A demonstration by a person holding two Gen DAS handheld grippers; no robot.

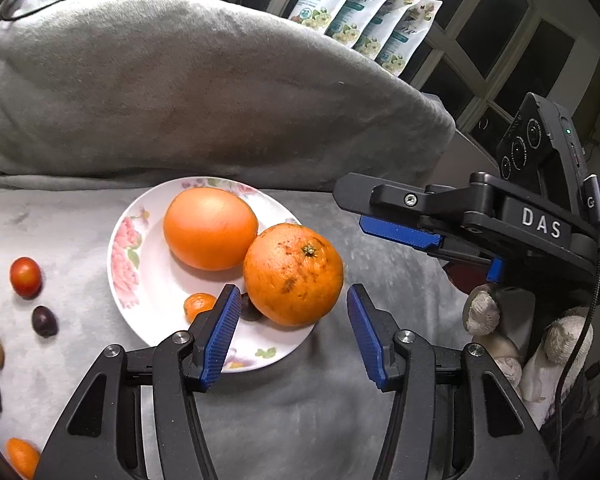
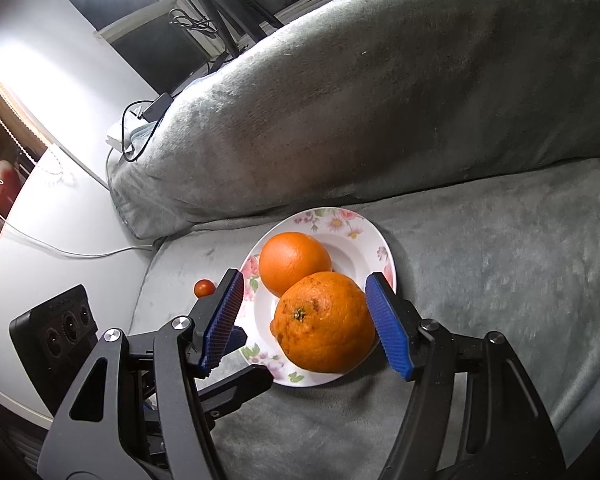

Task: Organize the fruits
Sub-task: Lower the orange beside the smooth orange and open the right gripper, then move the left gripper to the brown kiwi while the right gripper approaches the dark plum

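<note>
The left claw (image 1: 288, 336) is hovering low over the near rim of the floral plate (image 1: 140, 240), its blue pads spread fairly wide and gripping nothing; its left pad is hanging over the plate. The right claw (image 2: 304, 320) is also standing wide, a pad on either side of the speckled orange (image 2: 326, 322), and it is hard to tell whether either pad is touching the peel. That orange is sitting at the plate's near edge with its green stem end tilted up towards the cameras. Tucked beside it are lying a small orange fruit (image 1: 198, 305) and a dark one (image 1: 249, 307), mostly hidden. Just behind, touching it, the smooth orange (image 1: 210, 229) is resting nearer the plate's middle. Left of the plate, on the grey blanket (image 1: 340, 420), a cherry tomato (image 1: 25, 277), a dark plum-like fruit (image 1: 44, 321) and other small fruits are lying loose. Beyond, a grey cushion (image 1: 180, 80) is leaning, with flowered packets (image 1: 364, 12) behind it.
</note>
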